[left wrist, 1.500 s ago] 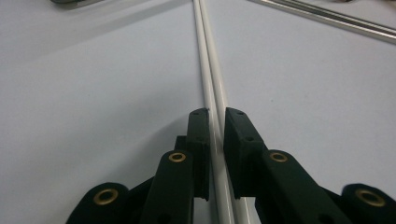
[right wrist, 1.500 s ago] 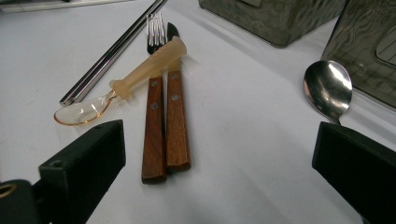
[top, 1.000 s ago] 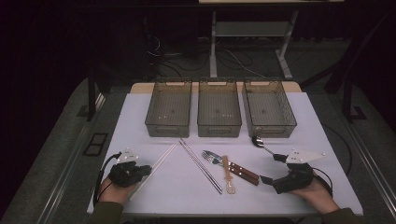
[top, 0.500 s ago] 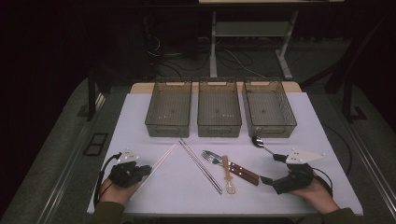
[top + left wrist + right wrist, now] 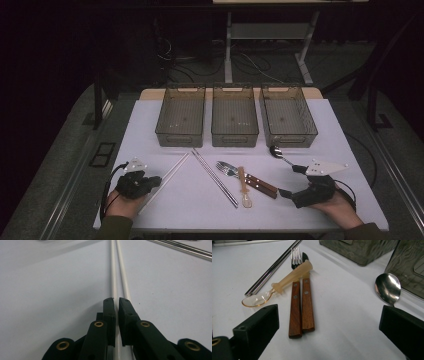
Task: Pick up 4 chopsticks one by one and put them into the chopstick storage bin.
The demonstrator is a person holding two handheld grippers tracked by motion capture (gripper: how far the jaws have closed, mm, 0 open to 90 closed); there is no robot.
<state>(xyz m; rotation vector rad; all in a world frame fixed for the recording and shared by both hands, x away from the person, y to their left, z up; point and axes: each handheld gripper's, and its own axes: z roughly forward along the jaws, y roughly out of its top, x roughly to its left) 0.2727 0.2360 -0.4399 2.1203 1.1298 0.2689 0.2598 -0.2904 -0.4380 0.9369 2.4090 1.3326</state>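
A pair of white chopsticks [image 5: 167,180] [image 5: 120,270] lies slantwise at the table's left. My left gripper [image 5: 155,181] [image 5: 116,300] rests right over their near ends with its jaws drawn together to a thin slit; whether a chopstick is pinched I cannot tell. My right gripper [image 5: 291,181] [image 5: 329,315] is wide open near the front right, with nothing between its fingers. Ahead of it lie a fork and knife with wooden handles [image 5: 257,184] [image 5: 302,307], a translucent amber spoon [image 5: 244,187] [image 5: 287,281] and a metal spoon [image 5: 276,151] [image 5: 387,287].
Metal chopsticks [image 5: 215,177] [image 5: 272,267] lie diagonally mid-table. Three dark see-through bins stand in a row at the back: left [image 5: 181,139], middle [image 5: 235,140], right [image 5: 289,140]. The white table top [image 5: 350,150] ends close behind both hands.
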